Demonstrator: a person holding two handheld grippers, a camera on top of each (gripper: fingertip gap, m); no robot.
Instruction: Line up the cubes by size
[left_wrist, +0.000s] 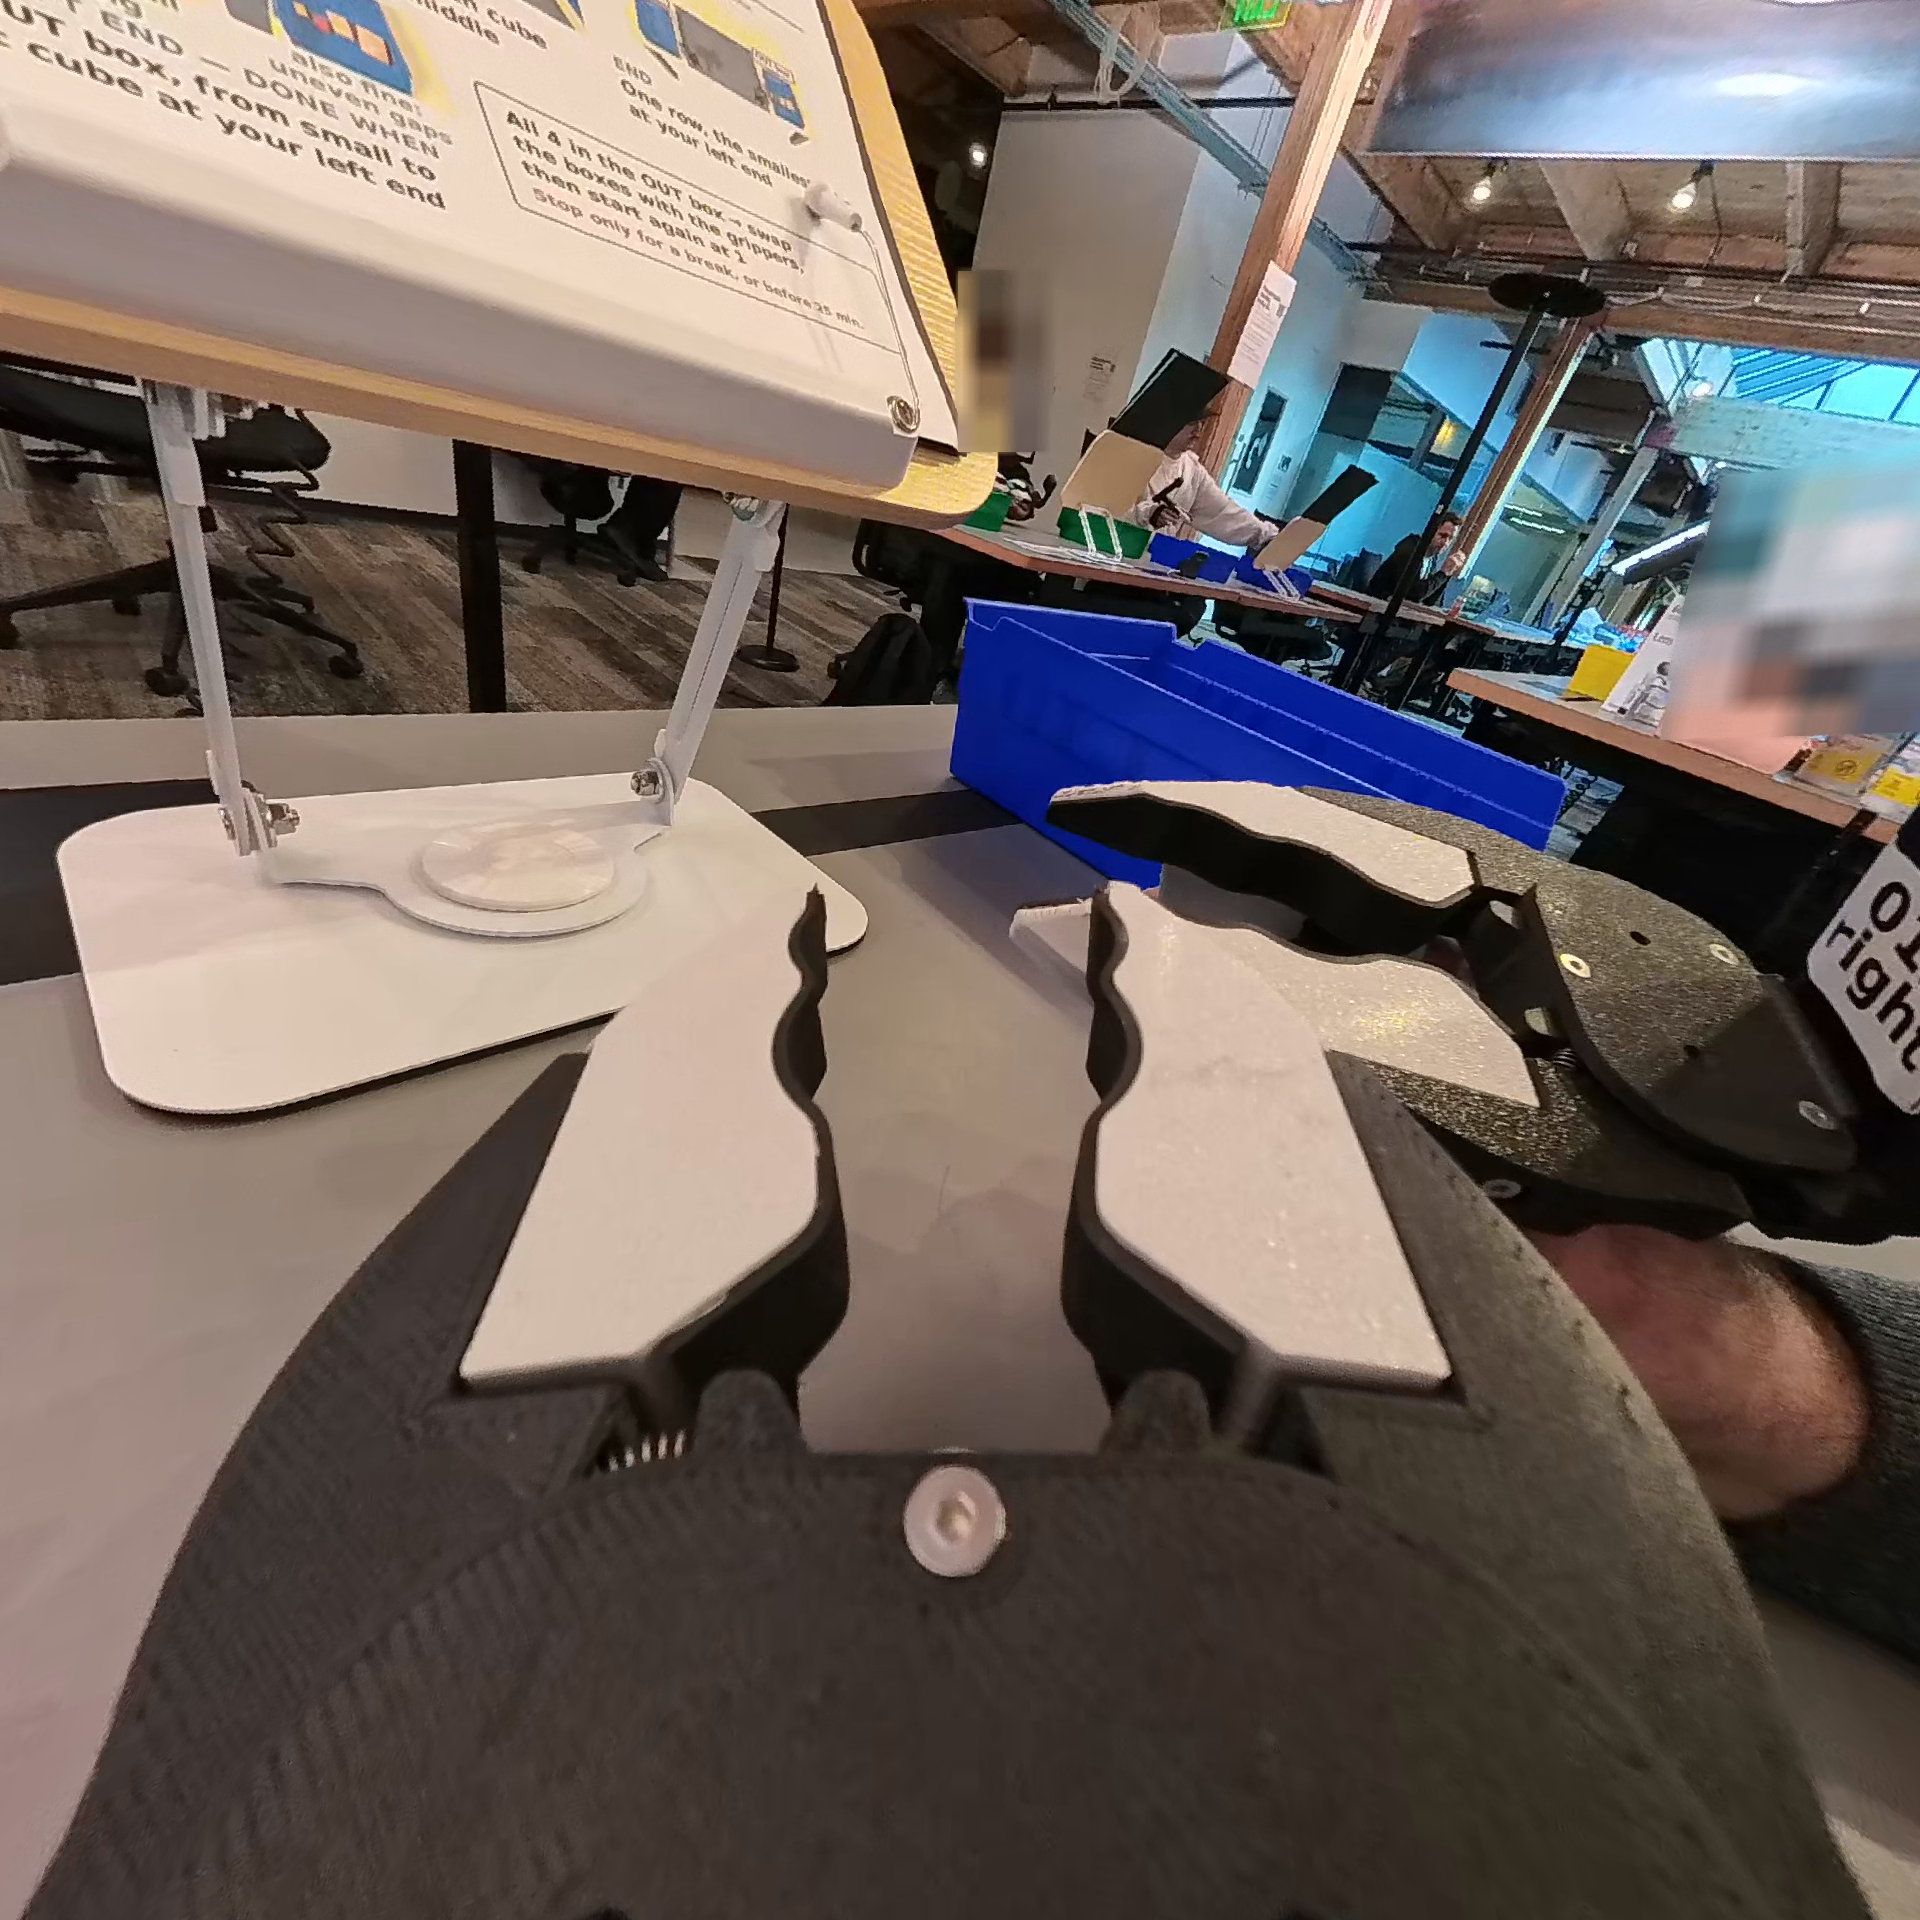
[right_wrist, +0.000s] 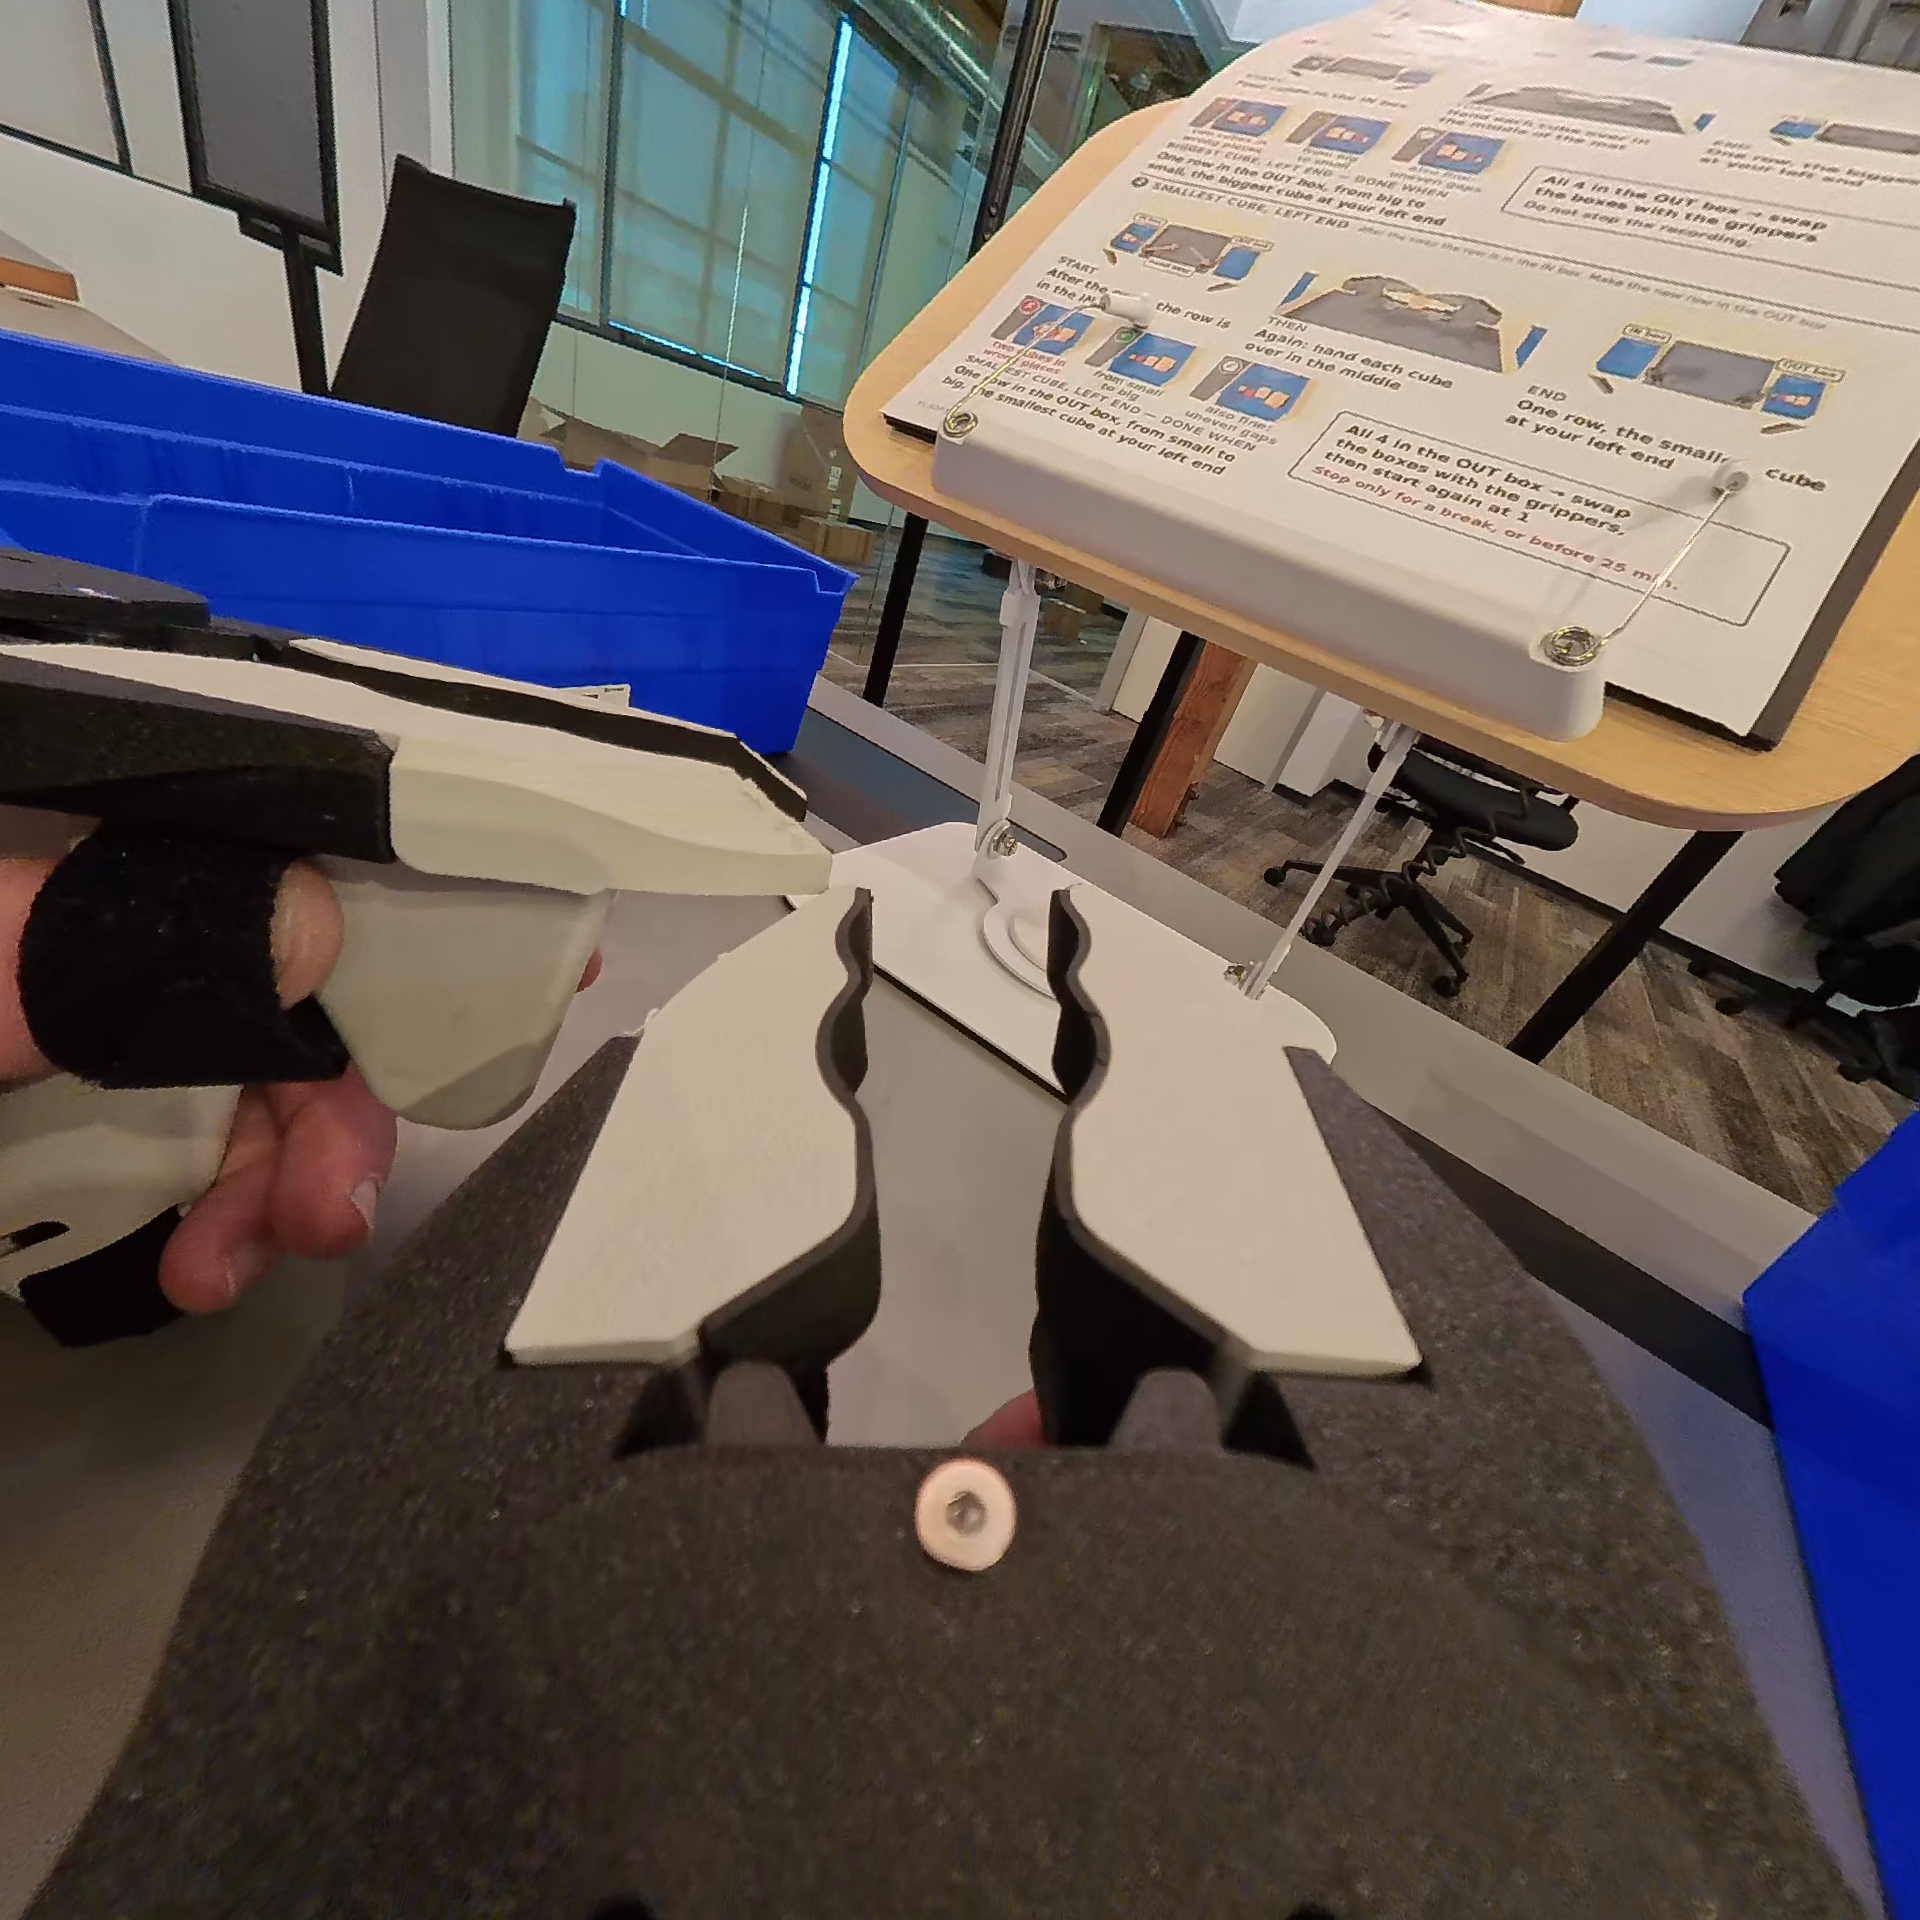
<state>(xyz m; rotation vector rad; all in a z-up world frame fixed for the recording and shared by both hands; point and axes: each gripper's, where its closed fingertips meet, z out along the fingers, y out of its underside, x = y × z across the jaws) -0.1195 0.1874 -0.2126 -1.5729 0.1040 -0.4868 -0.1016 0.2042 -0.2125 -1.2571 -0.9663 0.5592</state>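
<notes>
Both sets of jaws spread and bare — left gripper (left_wrist: 951, 914) low at frame centre over the grey counter (left_wrist: 260, 1299), right gripper (right_wrist: 956, 914) likewise, tips nearly crossing. No cubes visible anywhere, perhaps inside the blue bin (left_wrist: 1195, 727) at centre right. Risk of clashing tips, or of knocking the white stand (right_wrist: 1039, 883) just ahead.

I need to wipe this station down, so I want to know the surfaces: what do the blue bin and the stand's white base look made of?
Blue bin: apparently moulded plastic, glossy, with ribbed walls. White base: probably painted metal, a thin flat plate with a smooth matte coat.
</notes>
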